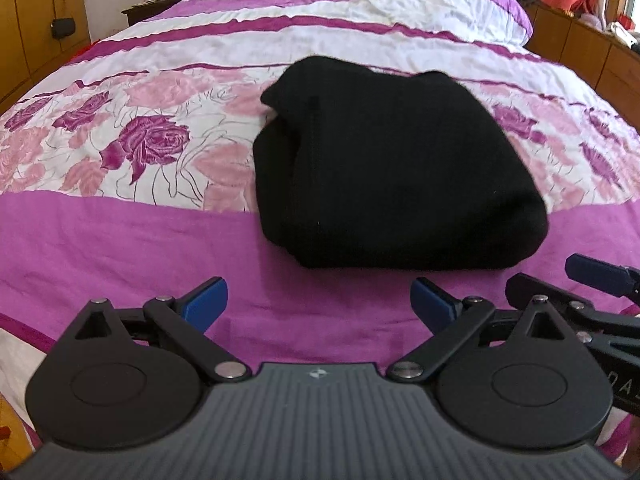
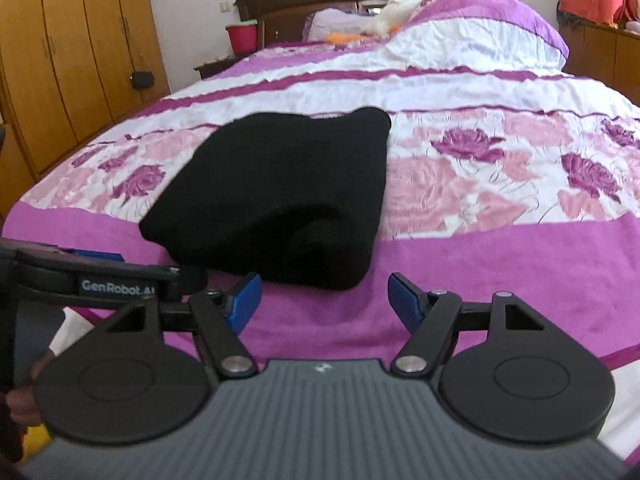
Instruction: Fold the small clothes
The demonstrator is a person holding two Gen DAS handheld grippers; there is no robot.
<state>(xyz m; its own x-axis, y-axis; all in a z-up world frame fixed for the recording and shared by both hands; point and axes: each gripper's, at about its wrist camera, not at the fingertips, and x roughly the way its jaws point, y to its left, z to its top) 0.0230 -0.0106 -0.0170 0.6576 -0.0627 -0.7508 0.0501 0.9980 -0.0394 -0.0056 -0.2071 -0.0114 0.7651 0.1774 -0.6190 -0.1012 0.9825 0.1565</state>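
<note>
A black knitted garment lies folded into a thick bundle on the bed's purple and floral cover. In the right wrist view the garment is left of centre. My left gripper is open and empty, just short of the bundle's near edge. My right gripper is open and empty, also just short of the near edge. The right gripper's blue fingers show at the right edge of the left wrist view. The left gripper's body shows at the left of the right wrist view.
A folded purple and white quilt and a pillow lie at the head of the bed. A wooden wardrobe stands on the left, a red bucket by the headboard, wooden cabinets on the right.
</note>
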